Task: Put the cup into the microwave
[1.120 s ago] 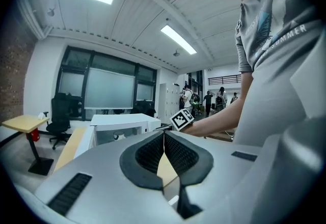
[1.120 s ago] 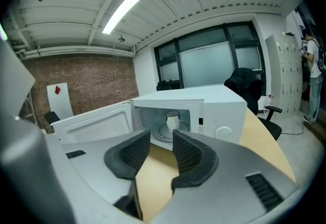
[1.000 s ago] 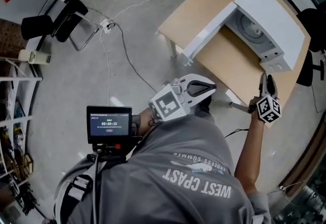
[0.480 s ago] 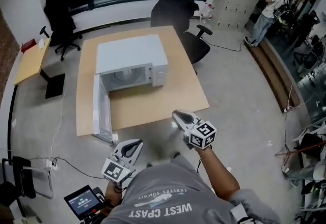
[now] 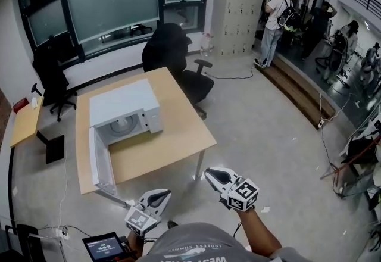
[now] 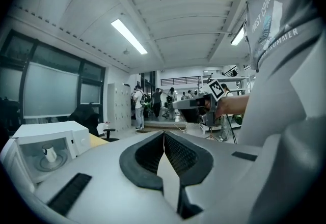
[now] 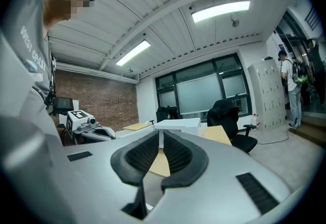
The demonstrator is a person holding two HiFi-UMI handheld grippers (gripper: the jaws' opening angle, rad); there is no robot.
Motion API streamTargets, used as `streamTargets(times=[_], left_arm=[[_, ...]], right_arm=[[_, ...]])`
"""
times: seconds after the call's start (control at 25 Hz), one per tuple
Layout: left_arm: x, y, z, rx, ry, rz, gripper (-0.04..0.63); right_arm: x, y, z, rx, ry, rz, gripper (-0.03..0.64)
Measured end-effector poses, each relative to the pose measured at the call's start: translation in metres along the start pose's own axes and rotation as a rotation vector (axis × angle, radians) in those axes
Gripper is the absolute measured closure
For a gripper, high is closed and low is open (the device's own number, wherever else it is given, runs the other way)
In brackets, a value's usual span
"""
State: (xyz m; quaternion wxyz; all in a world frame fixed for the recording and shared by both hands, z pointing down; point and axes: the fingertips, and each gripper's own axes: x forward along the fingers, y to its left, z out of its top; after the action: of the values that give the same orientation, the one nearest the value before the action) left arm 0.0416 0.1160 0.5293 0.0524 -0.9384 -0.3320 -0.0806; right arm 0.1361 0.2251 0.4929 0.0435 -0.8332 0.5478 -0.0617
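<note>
The person's grey shirt (image 5: 196, 247) is showing at the near edge, and both claws are hovering over the grey concrete floor (image 5: 268, 136), well apart from the desk. The left claw (image 5: 167, 193) is pointing toward the far right with its jaws pressed together on nothing. Just to its right, the right claw (image 5: 208, 172) has just been closing, and its jaws are now meeting at the tips with nothing between them. Farther off to the left, the light wooden square desk (image 5: 178, 142) is carrying a white box-shaped microwave (image 5: 122, 103), whose door (image 5: 97, 159) is hanging open on the left. The small white cup (image 6: 50, 154) is sitting inside the microwave on the round turntable. Beyond the desk a black office chair (image 5: 169, 49) is standing, and at the far right people are gathering beside grey lockers (image 5: 235, 11)
</note>
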Motion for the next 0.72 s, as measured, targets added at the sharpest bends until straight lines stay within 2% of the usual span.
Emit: streamTargets(times=[0.2, 0.36, 0.52, 0.72], left_arm=[[0.023, -0.074, 0.013, 0.026, 0.006, -0.046, 0.574], [0.029, -0.142, 0.025, 0.056, -0.004, -0.078, 0.574], [0.015, -0.202, 0.025, 0.055, -0.002, -0.103, 0.574], [-0.016, -0.250, 0.029, 0.081, 0.016, -0.090, 0.574]], right_arm=[[-0.105, 0.015, 0.023, -0.081, -0.040, -0.061, 0.578], [-0.188, 0.040, 0.028, -0.094, -0.060, -0.115, 0.578], [-0.248, 0.071, 0.022, -0.103, -0.051, -0.147, 0.578], [-0.296, 0.107, 0.020, -0.101, -0.050, -0.170, 0.580]])
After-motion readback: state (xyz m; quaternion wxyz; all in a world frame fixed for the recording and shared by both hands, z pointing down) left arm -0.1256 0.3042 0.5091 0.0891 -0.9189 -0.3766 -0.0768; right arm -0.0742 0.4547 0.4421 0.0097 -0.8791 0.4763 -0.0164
